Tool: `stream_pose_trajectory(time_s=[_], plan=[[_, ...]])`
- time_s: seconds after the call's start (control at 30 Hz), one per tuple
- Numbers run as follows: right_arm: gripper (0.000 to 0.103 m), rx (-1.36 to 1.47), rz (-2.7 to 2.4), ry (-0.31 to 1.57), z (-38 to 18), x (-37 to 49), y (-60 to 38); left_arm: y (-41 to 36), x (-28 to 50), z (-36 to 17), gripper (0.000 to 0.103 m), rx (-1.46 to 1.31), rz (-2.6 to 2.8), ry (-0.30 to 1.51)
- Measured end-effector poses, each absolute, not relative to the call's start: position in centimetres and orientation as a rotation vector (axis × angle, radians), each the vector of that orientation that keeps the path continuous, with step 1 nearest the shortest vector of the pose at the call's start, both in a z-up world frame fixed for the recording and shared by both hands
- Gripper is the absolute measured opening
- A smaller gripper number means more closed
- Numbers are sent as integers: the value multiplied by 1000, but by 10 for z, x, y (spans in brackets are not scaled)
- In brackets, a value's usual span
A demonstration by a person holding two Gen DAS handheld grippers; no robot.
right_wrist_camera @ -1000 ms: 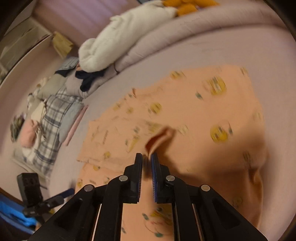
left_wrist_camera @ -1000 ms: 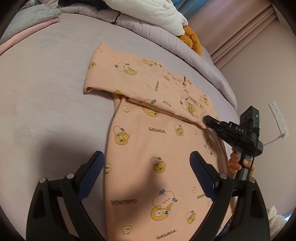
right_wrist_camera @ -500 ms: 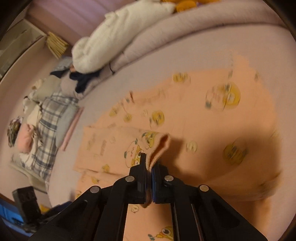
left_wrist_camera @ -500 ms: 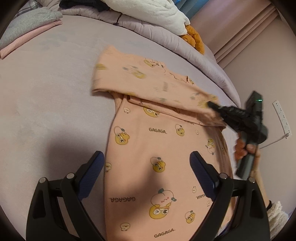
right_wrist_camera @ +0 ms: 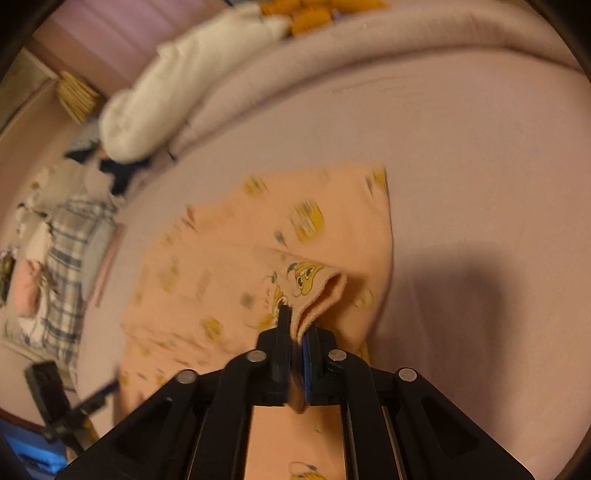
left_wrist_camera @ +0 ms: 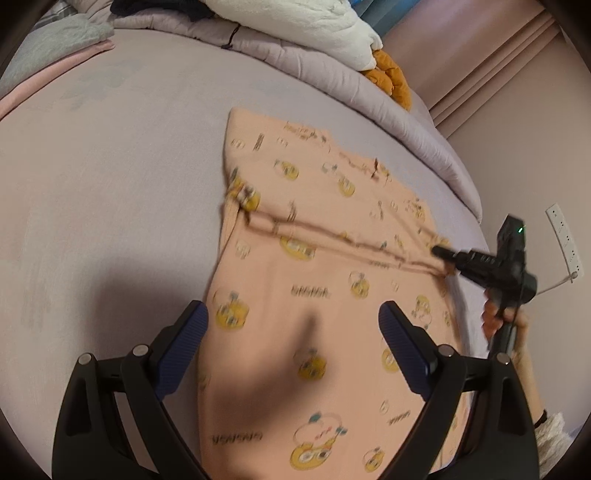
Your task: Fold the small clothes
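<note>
A small peach garment [left_wrist_camera: 314, 280] printed with yellow cartoon figures lies on the lilac bed. Its far part is folded over, with a fold edge across the middle. My left gripper [left_wrist_camera: 293, 334] is open and empty, hovering above the near part of the garment. My right gripper [right_wrist_camera: 295, 334] is shut on the sleeve end [right_wrist_camera: 314, 291] of the garment and holds it lifted. In the left wrist view the right gripper [left_wrist_camera: 443, 254] pinches the right end of the fold.
A rolled lilac duvet [left_wrist_camera: 332, 74], a white blanket [left_wrist_camera: 295, 26] and an orange item [left_wrist_camera: 391, 77] lie at the far edge of the bed. Folded grey and pink clothes [left_wrist_camera: 55, 48] sit at the far left. A wall with a socket [left_wrist_camera: 565, 240] is on the right.
My right gripper has pulled the pinched sleeve end to the right, across the garment toward its right edge. The garment has shifted on the bed. My left gripper stays open above it.
</note>
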State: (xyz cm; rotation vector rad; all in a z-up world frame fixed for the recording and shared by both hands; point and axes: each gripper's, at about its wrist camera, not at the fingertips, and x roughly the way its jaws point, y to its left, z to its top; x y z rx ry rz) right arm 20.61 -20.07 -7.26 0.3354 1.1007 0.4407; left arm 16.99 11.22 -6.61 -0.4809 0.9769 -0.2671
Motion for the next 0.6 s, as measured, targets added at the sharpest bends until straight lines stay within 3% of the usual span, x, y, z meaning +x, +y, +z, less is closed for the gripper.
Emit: stream_pose_trajectory(time_s=[0.07, 0.17, 0.37, 0.6], plan=[[7, 321, 425, 1076, -68, 205, -201, 111, 178, -60, 94, -477, -271, 964], [19, 302, 382, 1016, -56, 201, -209, 110, 193, -55, 94, -464, -263, 949], [19, 190, 422, 881, -30, 181, -201, 98, 231, -56, 90, -409, -263, 931], [19, 66, 442, 937, -59, 187, -174, 88, 259, -78, 74, -319, -227, 964]])
